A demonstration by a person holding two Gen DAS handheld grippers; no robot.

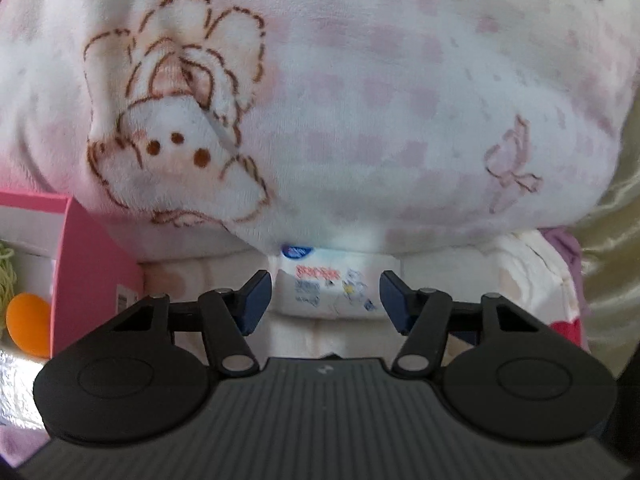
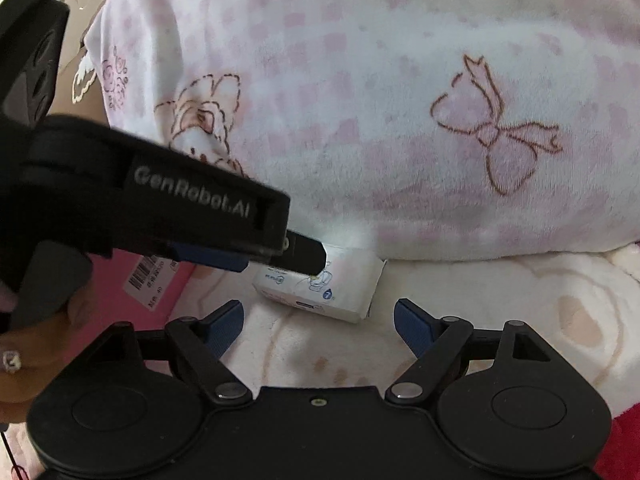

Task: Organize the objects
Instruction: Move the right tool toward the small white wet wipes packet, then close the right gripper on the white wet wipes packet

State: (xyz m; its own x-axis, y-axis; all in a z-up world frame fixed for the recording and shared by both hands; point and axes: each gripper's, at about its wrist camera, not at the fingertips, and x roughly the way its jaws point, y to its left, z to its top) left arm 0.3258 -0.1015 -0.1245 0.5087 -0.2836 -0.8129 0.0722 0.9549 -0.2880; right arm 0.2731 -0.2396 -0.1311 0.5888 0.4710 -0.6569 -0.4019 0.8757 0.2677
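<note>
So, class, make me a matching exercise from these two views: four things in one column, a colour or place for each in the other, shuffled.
Things:
1. ball
2. box
3. tissue pack
4. blanket bow

Descriptions:
A. pink, left of the pack
B. between the open left tongs
C. orange
D. brown outline

Pairs: 1-C, 2-A, 3-B, 4-D

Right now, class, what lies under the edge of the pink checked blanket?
A white tissue pack pokes out from under the blanket, resting on the cream bedding. Its far end is covered, so anything deeper underneath stays hidden.
</note>
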